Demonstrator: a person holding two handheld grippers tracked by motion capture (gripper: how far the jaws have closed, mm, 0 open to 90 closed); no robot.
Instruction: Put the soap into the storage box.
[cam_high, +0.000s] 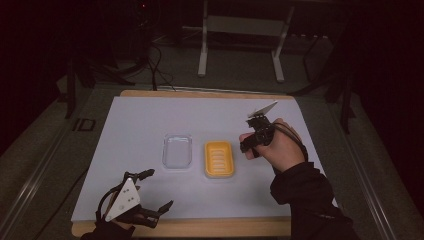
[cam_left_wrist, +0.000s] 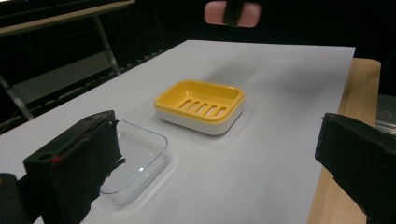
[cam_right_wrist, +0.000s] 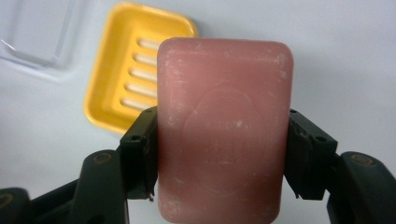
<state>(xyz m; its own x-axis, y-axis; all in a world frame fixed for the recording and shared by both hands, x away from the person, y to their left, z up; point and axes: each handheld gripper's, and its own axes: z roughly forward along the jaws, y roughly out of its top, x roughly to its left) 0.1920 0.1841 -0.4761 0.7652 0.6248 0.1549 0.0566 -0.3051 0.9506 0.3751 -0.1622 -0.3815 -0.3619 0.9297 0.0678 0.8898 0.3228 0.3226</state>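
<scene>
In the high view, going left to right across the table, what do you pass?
Left gripper → clear plastic tray → yellow soap dish → right gripper in the person's hand.

Dim room, black beyond the pale sheet-covered table (cam_high: 150, 120). Gripper views look brighter; soft shadows lie there; the pink rectangular soap bar (cam_right_wrist: 225, 130) looms slightly blurred.

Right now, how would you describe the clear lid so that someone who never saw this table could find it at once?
Look at the white sheet covering the table. Near its middle two shallow rectangular pieces lie side by side, apart from each other. The clear lid is the person's left one: see-through and plain, while its neighbour, the yellow dish, is opaque with slots in its floor.
</scene>
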